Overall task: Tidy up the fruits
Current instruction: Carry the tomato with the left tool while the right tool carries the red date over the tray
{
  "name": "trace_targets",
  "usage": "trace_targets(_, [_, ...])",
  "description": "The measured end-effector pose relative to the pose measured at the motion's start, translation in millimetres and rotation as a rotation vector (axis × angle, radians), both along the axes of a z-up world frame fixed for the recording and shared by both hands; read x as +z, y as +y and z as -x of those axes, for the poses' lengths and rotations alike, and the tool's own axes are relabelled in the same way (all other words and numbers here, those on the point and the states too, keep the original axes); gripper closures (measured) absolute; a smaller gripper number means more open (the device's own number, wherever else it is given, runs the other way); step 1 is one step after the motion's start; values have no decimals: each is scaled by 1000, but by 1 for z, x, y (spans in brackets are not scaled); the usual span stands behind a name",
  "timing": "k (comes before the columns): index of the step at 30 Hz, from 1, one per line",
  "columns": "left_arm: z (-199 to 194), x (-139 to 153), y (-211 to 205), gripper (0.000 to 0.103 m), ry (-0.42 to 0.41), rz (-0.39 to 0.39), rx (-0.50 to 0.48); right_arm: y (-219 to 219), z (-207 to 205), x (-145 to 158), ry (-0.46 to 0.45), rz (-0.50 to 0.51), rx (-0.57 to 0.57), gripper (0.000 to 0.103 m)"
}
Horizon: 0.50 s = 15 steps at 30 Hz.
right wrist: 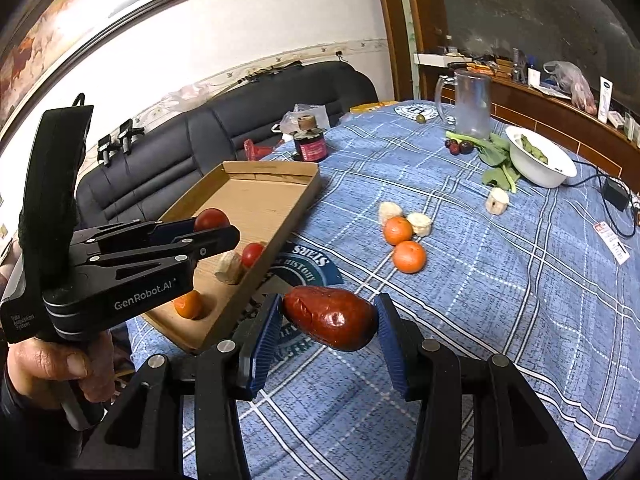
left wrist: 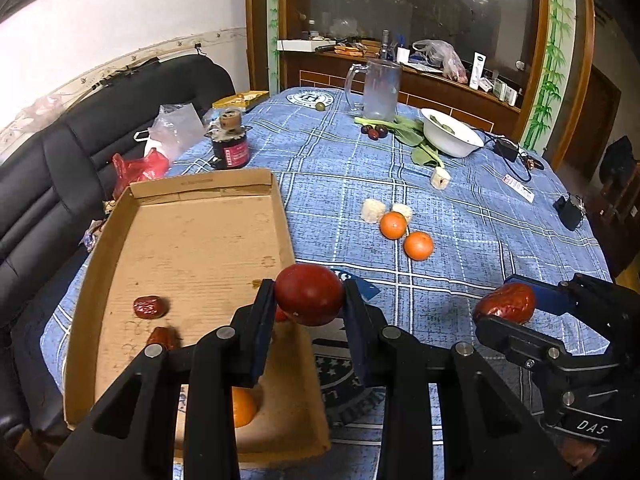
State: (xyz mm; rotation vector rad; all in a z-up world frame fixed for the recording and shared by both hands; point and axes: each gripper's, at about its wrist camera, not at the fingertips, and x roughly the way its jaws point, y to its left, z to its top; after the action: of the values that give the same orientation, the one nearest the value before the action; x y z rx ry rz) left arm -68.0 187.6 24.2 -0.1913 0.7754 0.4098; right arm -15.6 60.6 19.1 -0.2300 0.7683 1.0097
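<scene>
Here, the left gripper (left wrist: 309,300) clenches a round red tomato (left wrist: 309,294) above the near right edge of a shallow cardboard tray (left wrist: 192,240). The tray holds two wrinkled red dates (left wrist: 149,306), a tangerine (left wrist: 243,407), a small red tomato (right wrist: 252,254) and a pale lump (right wrist: 229,267), possibly a corn piece. The right gripper (right wrist: 329,326) grasps a large red date (right wrist: 330,317) over the blue checked tablecloth (left wrist: 480,216), just right of the tray. Farther off on the cloth lie two tangerines (left wrist: 405,235), and a white bowl (right wrist: 540,164) contains something green.
</scene>
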Motion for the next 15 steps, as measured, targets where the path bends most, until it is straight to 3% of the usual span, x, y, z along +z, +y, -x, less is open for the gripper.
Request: trace_targets(15, [22, 6, 24, 73, -15, -26, 59, 32, 19, 11, -20, -14, 68, 55])
